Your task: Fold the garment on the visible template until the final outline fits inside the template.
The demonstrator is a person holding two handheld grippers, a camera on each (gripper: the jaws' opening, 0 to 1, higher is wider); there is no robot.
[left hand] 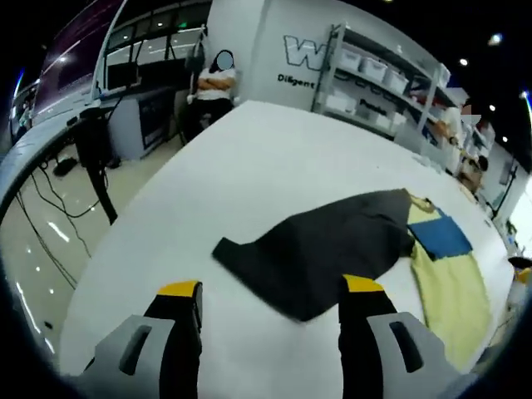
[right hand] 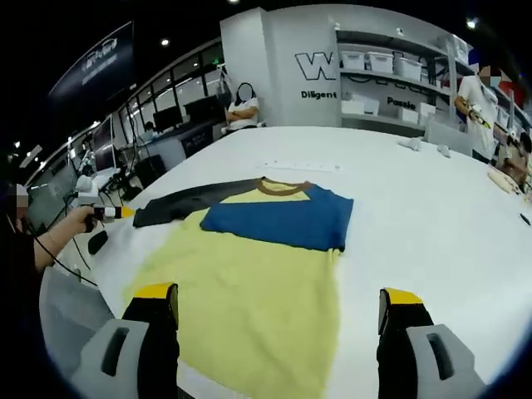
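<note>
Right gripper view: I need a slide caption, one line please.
Open right gripper hovers over a yellow shirt with one blue sleeve folded across, on a white table.

White wall w/ big "W" lettering (right hand: 314, 65) at back, shelving (right hand: 399, 79) w/ storage bins beside it. Person (right hand: 243, 108) w/ folded arms standing by far table edge. Cables (left hand: 50, 208) on glossy floor near a tripod (left hand: 96, 158).

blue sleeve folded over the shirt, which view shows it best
The right gripper view: the blue sleeve lies near the middle of that picture, folded flat across the yellow shirt below the brown collar. The left gripper view shows it small and far to the right, beside the dark sleeve.
</note>
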